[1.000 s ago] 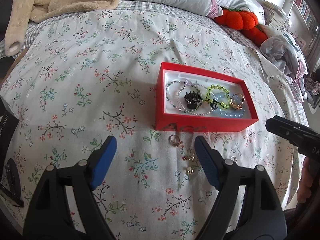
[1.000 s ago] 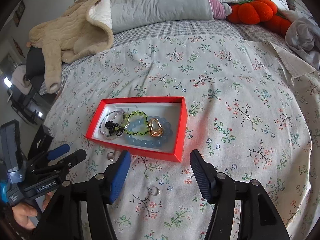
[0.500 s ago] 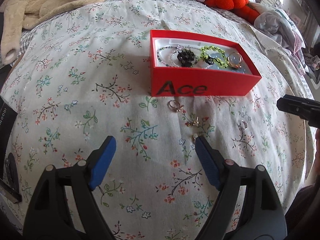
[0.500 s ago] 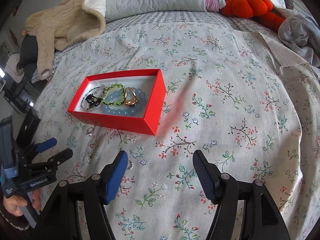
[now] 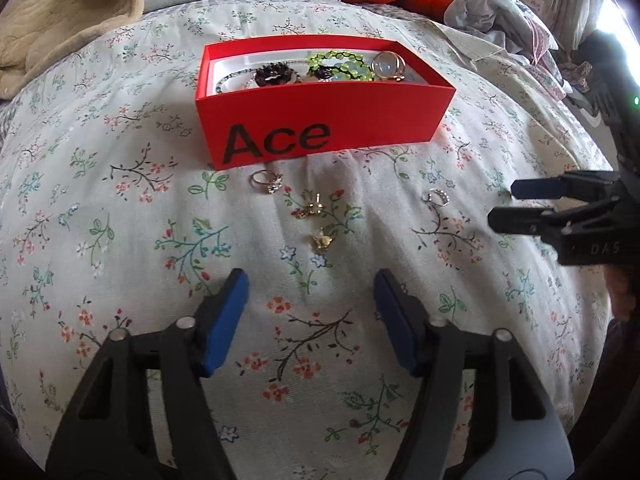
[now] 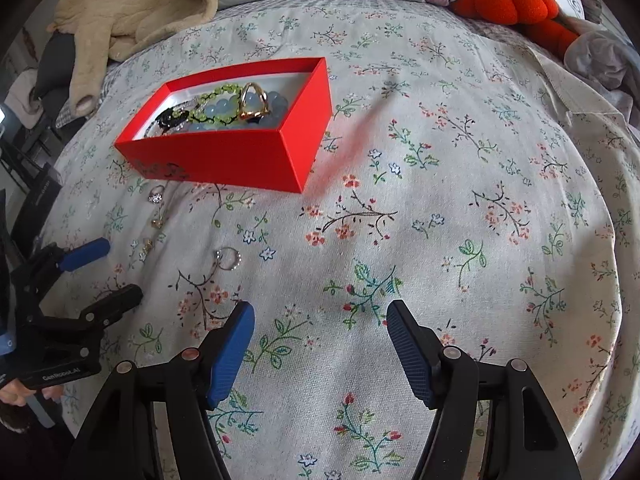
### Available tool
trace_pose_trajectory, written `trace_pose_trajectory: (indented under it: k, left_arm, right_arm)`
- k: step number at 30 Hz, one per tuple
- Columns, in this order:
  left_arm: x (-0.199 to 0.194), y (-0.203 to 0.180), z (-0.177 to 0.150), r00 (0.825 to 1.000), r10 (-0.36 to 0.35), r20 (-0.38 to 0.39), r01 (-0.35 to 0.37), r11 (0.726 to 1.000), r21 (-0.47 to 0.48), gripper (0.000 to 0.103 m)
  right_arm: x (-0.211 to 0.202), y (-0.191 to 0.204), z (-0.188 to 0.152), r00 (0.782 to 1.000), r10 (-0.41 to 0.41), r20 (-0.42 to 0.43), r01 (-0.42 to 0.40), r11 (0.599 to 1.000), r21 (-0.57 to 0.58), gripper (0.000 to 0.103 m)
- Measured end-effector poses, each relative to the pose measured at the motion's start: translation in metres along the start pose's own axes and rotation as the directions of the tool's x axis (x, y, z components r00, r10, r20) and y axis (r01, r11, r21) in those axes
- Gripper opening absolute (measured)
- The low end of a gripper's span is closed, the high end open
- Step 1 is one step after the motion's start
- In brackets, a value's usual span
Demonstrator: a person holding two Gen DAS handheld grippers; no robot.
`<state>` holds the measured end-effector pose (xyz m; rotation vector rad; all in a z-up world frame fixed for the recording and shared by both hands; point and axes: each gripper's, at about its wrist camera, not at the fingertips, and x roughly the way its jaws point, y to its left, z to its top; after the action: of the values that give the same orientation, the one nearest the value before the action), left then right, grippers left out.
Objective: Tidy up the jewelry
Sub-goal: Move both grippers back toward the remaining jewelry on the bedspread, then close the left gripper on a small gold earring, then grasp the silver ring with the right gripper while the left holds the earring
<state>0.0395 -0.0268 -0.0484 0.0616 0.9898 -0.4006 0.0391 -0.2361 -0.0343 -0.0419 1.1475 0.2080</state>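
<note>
Left wrist view looked down on a bed (image 5: 120, 208) covered with a flowered sheet, where a red box (image 5: 320, 120) marked "Ace" sat upright. Inside it lay a green bead bracelet (image 5: 340, 66), a dark bracelet (image 5: 272, 74) and a clear round stone ring (image 5: 386, 65). Just in front of the box, on the sheet, lay a ring with a stone (image 5: 267, 181), 2 small gold earrings (image 5: 314, 208) (image 5: 321, 240) and a silver hoop (image 5: 437, 197) off to the right. The left gripper (image 5: 310, 304) hovered above the sheet, its blue pads spread with nothing between them; its jaws had just been closing. The nearer gold earring lay just beyond its fingertips.

The right gripper (image 6: 320, 332) was likewise spread apart and empty over bare sheet, its jaws having just been opening a little. In the right wrist view the silver hoop lay near its left finger (image 6: 232, 356), and the red box stood farther off, with blue beads (image 6: 224, 110) and a gold ring (image 6: 252, 100) showing inside. A beige blanket (image 6: 140, 8) and an orange plush (image 6: 508, 0) lay at the head of the bed.
</note>
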Motion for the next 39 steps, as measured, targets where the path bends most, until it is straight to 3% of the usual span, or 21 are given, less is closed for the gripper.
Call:
trace_pose_trajectory:
  k: [6, 11, 17, 32, 39]
  left_arm:
    - [0.010, -0.002, 0.008, 0.998, -0.056, -0.014, 0.056, 0.998, -0.028, 0.035]
    - [0.016, 0.001, 0.013, 0.996, -0.085, -0.024, 0.083, 0.995, -0.058, 0.024]
    - [0.018, 0.001, 0.014, 0.997, -0.066, -0.029, 0.064, 0.996, -0.055, 0.011]
    - [0.009, 0.007, 0.017, 0.998, -0.037, -0.045, 0.033, 0.997, -0.077, 0.010]
    - [0.004, 0.015, 0.013, 0.998, -0.027, -0.051, 0.022, 0.994, -0.104, 0.010]
  right_arm:
    - [0.007, 0.008, -0.003, 1.000, -0.005, 0.003, 0.005, 1.000, -0.027, 0.070]
    - [0.010, 0.016, 0.000, 1.000, -0.003, 0.014, 0.003, 0.999, -0.051, 0.071]
    - [0.015, 0.023, 0.004, 1.000, -0.009, 0.029, 0.011, 0.998, -0.069, 0.073]
    - [0.023, 0.046, 0.013, 0.997, -0.005, 0.073, 0.013, 0.993, -0.116, 0.073]
    - [0.027, 0.055, 0.021, 0.997, 0.020, 0.076, -0.010, 0.992, -0.126, 0.053]
